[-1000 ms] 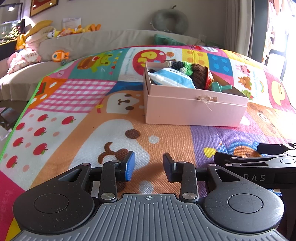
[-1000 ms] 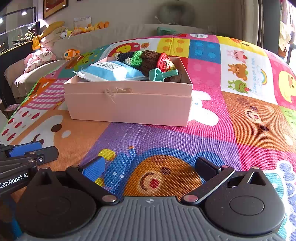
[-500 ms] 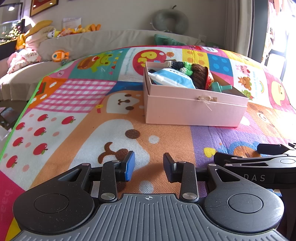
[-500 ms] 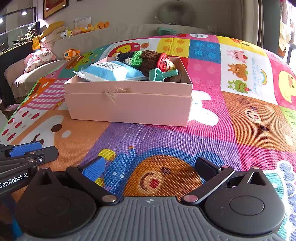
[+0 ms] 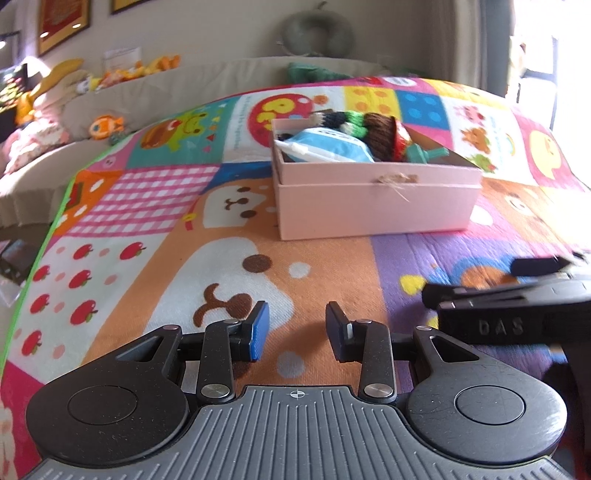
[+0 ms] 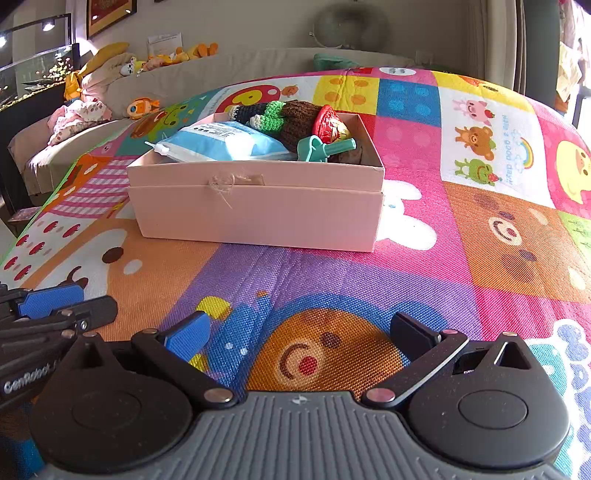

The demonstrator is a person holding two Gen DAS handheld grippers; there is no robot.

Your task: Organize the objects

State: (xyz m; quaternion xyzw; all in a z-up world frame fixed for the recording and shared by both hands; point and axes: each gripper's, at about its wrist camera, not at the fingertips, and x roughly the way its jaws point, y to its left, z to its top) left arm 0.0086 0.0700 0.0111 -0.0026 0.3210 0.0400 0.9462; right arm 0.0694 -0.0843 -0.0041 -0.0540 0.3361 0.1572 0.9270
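A pink cardboard box (image 5: pixel 373 206) (image 6: pixel 258 214) sits on the colourful play mat (image 5: pixel 317 266) ahead of both grippers. It holds a blue and white pouch (image 6: pixel 221 142), a knitted brown and green doll (image 6: pixel 291 114), a red toy (image 6: pixel 328 123) and a teal plastic piece (image 6: pixel 321 149). My left gripper (image 5: pixel 295 330) is open and empty, low over the mat, well short of the box. My right gripper (image 6: pixel 299 332) is wide open and empty, also low and short of the box. Each gripper shows at the other view's edge.
A beige sofa (image 5: pixel 207 81) with several plush toys (image 5: pixel 107 125) runs along the far edge of the mat. A grey neck pillow (image 5: pixel 317 35) hangs on the wall. The mat's green left edge (image 5: pixel 55 218) borders the floor.
The left wrist view has shifted and tilted slightly, with blur on the right gripper's image. The box and its contents have not moved. Both grippers stay open.
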